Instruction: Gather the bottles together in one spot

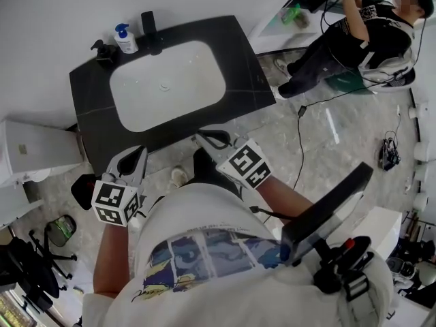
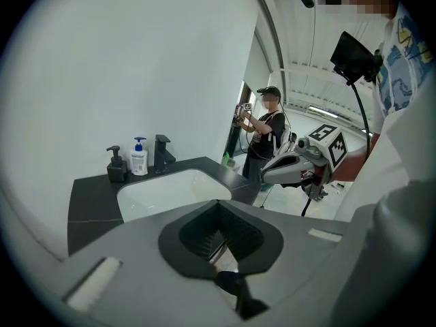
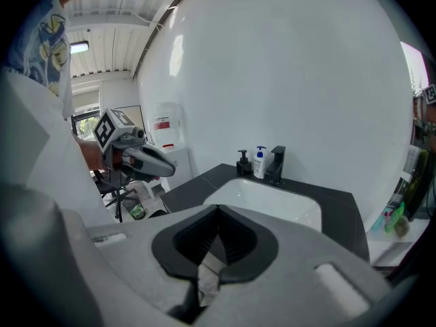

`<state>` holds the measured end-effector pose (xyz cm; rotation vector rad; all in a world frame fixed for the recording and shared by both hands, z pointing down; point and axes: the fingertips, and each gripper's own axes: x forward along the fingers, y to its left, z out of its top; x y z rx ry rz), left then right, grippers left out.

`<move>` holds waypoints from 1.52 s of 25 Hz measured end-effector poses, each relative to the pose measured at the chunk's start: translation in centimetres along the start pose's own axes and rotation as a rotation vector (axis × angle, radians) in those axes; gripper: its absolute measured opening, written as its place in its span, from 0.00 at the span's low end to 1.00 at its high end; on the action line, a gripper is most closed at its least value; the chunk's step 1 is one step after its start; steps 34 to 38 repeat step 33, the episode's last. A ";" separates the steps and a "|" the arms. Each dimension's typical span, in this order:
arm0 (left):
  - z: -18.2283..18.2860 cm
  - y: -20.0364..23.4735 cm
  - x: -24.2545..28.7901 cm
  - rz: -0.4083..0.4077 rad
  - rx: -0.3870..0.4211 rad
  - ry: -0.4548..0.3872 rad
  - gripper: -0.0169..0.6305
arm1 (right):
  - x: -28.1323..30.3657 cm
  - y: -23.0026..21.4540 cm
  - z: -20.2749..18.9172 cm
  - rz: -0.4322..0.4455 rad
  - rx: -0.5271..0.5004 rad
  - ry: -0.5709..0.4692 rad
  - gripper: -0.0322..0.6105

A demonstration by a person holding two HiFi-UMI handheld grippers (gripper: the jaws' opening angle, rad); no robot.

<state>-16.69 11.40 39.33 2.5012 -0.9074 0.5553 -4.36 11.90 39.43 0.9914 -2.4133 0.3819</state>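
Left gripper (image 1: 136, 157) and right gripper (image 1: 212, 140): jaws fully together, nothing held. White plastic pump bottle with blue top (image 1: 125, 39) and black pump bottle (image 1: 103, 50) stood side by side at the black countertop's (image 1: 245, 80) back corner.

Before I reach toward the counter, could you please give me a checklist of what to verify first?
1. Left gripper empty: ok. Its jaws are shut, so open them before grasping.
2. Right gripper empty: ok. Its jaws are shut too.
3. Bottles upright: ok. The white pump bottle and black dispenser stand at the counter's back left corner, beside the faucet.
4. Bottles touching each other: cannot tell.
5. Grippers close to the bottles: not ok. Both are by the counter's front edge, with the sink basin in between.
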 end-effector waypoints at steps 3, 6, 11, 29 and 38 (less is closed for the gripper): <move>-0.4 -0.3 -0.4 -0.001 0.004 0.002 0.03 | -0.4 0.5 -0.1 -0.003 -0.005 -0.003 0.05; -0.5 -0.7 -0.7 -0.001 0.008 -0.001 0.03 | -0.9 1.0 0.0 0.000 -0.012 -0.004 0.05; -0.7 -1.6 -1.2 -0.004 0.009 -0.010 0.03 | -1.5 1.9 -0.1 -0.002 -0.032 -0.002 0.05; -2.5 -2.1 -1.2 -0.028 0.019 0.016 0.03 | -2.0 3.5 -1.0 -0.012 -0.040 0.009 0.05; -2.7 -2.0 -0.5 -0.039 0.027 0.030 0.03 | -2.0 3.3 -1.2 -0.018 -0.034 0.013 0.05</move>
